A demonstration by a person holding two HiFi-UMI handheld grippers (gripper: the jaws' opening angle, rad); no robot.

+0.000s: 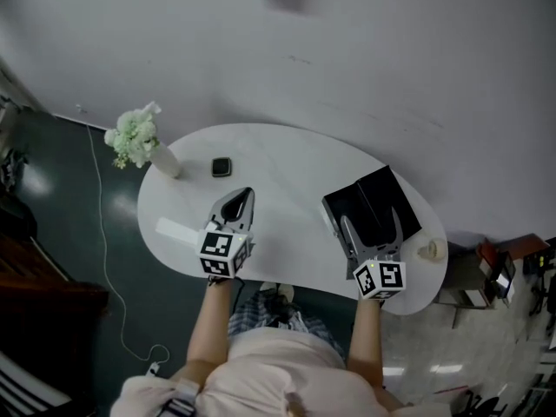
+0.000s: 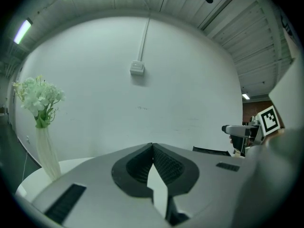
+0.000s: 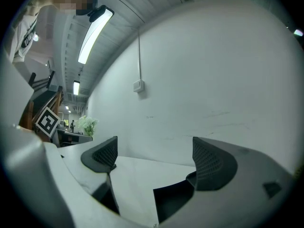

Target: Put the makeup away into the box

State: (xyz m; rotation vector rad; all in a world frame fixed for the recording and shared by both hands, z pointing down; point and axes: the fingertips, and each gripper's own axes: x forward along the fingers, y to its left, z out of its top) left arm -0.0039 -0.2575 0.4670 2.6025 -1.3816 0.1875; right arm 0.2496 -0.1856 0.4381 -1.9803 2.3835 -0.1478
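Head view: a small dark makeup compact (image 1: 221, 167) lies on the white worktop (image 1: 287, 159), near a flower vase (image 1: 163, 159) and well apart from the black box (image 1: 378, 194). The left gripper (image 1: 245, 196) has its jaws pressed together, empty. The right gripper (image 1: 372, 224) has its jaws spread wide over the box, holding nothing. The compact looks light, rigid, flat and slick, so pinching opposite edges seems safest.

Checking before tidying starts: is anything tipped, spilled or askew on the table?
Nothing stands out. The vase stands upright, the compact lies flat, and the box sits open on the table.
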